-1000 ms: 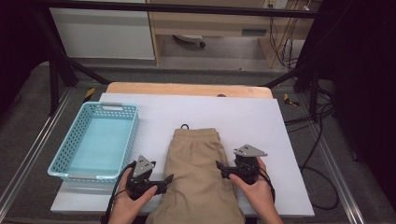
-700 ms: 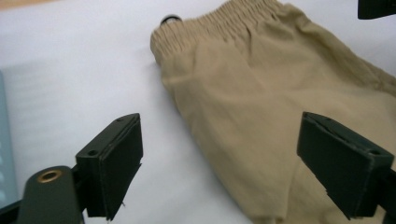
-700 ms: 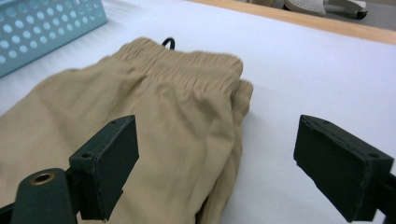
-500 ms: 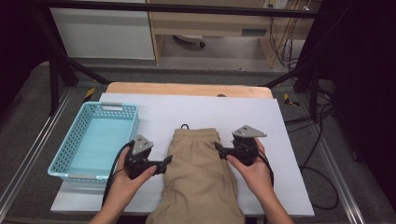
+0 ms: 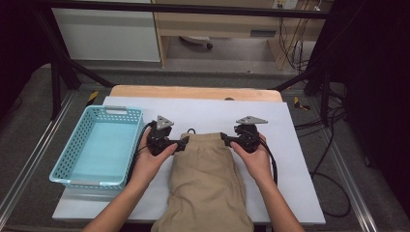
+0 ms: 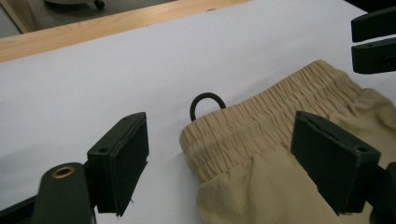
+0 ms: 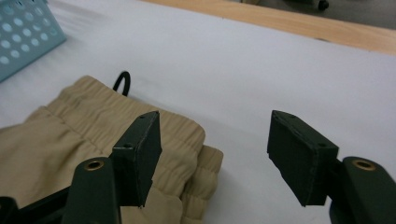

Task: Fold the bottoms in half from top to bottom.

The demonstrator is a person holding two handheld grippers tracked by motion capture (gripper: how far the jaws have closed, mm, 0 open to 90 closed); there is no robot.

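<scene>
Shorts of tan cloth lie flat on the white surface, waistband toward the far edge and legs running back toward us, their hems hanging over the near edge. We see a gathered, ribbed elastic waistband, puckered in fine folds along its whole width, with smoother cloth below it. A dark cord loop pokes out from behind the top of the waistband and rests on the surface. In the right gripper view the near corner of the waistband looks doubled, one layer stepped slightly past the other.

Our left hand-held gripper sits at the left corner of the waistband. Its jaws stand apart and have just been closing a little; the corner of the shorts lies between them, with clear gaps to both pads, so nothing is clamped. Our right hand-held gripper sits at the opposite corner. Its jaws are also apart and have just been closing; in its own view the left jaw stands over the waistband corner and the right jaw over bare surface, and we cannot see either pad pressing the cloth.

To the left of the shorts, just beside our left hand, stands a pale blue basket with perforated walls.
</scene>
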